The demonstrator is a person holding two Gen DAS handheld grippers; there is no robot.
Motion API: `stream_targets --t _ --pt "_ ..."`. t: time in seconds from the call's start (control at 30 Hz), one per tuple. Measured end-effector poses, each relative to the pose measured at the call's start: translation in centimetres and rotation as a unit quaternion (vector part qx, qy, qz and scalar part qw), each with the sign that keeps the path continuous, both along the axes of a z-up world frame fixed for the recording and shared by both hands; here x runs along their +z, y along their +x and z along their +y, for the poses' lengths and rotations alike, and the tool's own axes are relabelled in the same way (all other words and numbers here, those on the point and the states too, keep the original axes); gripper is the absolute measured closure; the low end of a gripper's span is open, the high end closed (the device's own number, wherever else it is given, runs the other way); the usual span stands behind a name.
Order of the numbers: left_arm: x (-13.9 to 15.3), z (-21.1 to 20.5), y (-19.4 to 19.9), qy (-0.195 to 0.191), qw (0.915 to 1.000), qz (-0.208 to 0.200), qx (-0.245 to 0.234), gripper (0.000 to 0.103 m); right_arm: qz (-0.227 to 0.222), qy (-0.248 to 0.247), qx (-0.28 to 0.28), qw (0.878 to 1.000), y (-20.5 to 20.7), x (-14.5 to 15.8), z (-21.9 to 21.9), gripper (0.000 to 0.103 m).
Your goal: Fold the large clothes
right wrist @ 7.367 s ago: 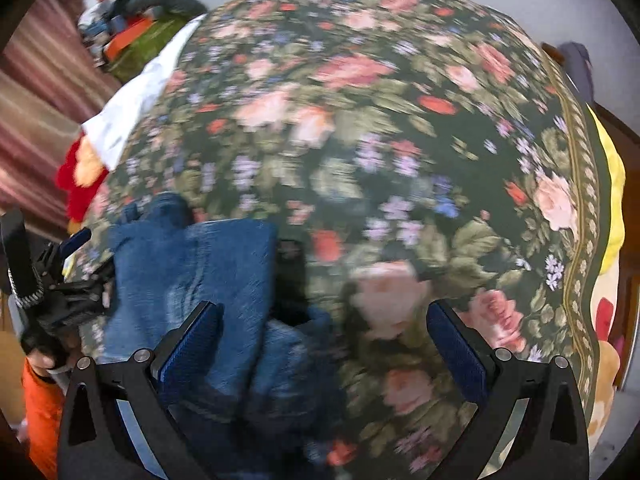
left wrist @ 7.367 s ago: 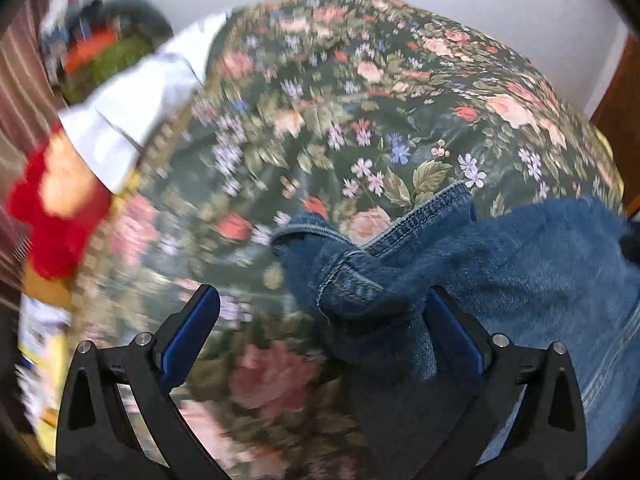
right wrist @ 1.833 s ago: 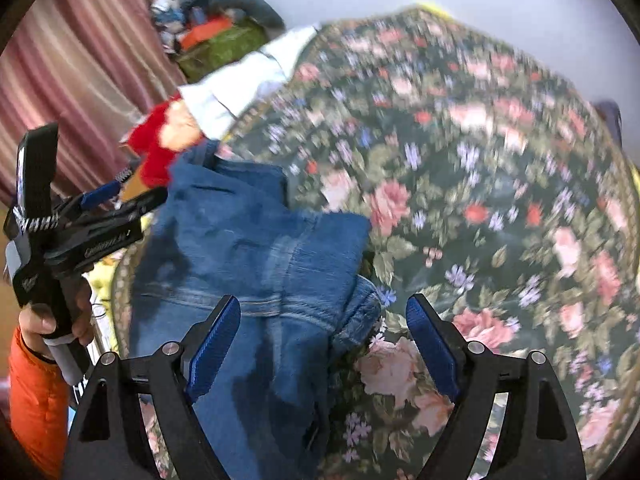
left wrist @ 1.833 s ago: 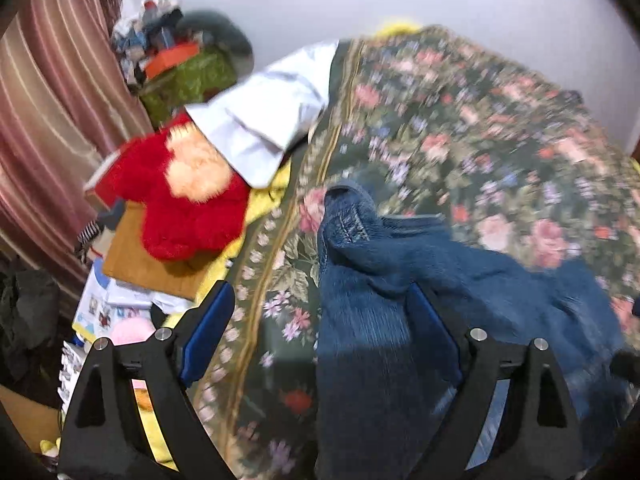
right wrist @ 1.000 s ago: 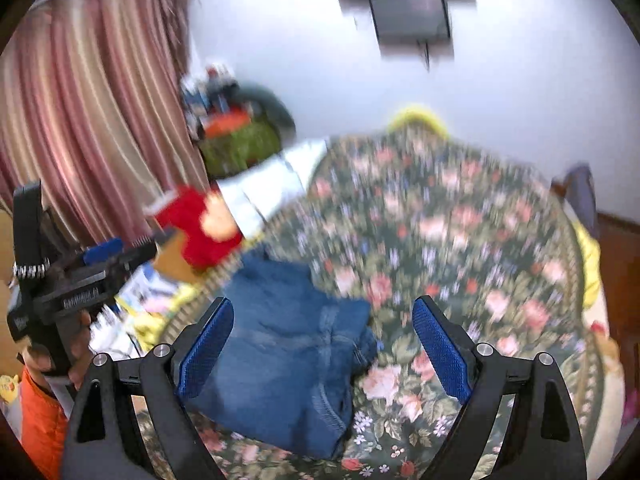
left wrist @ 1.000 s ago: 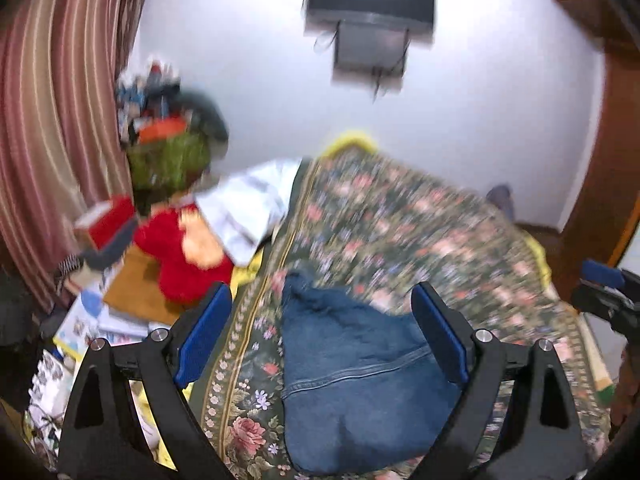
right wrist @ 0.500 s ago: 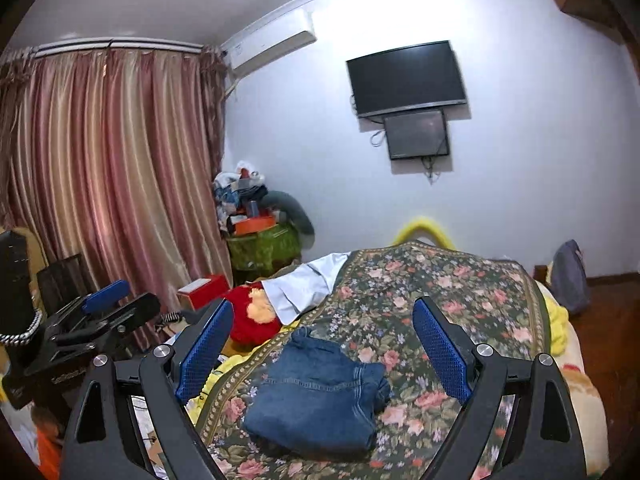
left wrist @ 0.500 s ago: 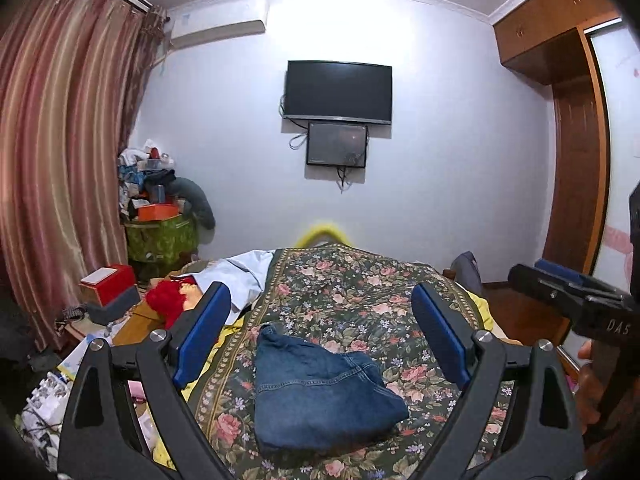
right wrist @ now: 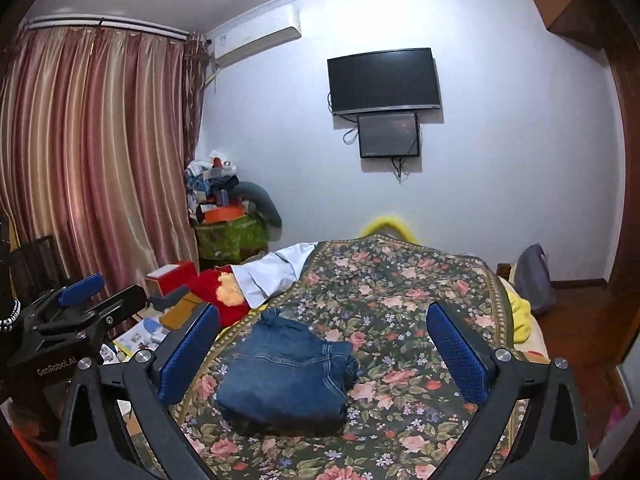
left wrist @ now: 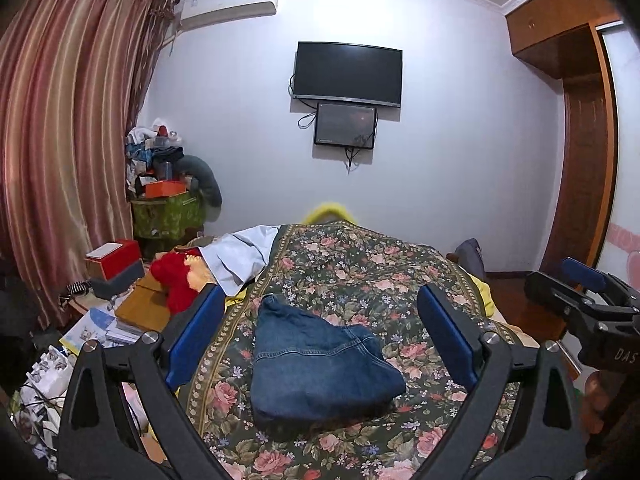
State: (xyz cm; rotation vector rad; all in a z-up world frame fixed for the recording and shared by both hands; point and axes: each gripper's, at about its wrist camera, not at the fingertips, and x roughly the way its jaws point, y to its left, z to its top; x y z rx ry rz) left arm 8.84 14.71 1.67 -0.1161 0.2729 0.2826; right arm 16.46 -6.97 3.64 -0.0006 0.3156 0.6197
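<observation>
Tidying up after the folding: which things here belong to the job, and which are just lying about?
Job: folded jeans on the floral bedspread; left tool; right tool, jaws opening, nothing between them.

Lying about: red plush toy, white cloth, red box, green-draped pile.

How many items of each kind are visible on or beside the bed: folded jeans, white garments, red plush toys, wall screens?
Folded jeans: 1
White garment: 1
Red plush toy: 1
Wall screens: 2, a large one and a small one below it
Total: 5
</observation>
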Motion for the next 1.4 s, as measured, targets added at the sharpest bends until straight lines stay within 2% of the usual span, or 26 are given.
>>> stream_targets --t 1.4 --pt "0.04 -0.24 0.18 -0.006 0.9999 0.003 -0.008 0.005 0.011 -0.005 0.001 1.0 0.75 -0.39 0.15 0.0"
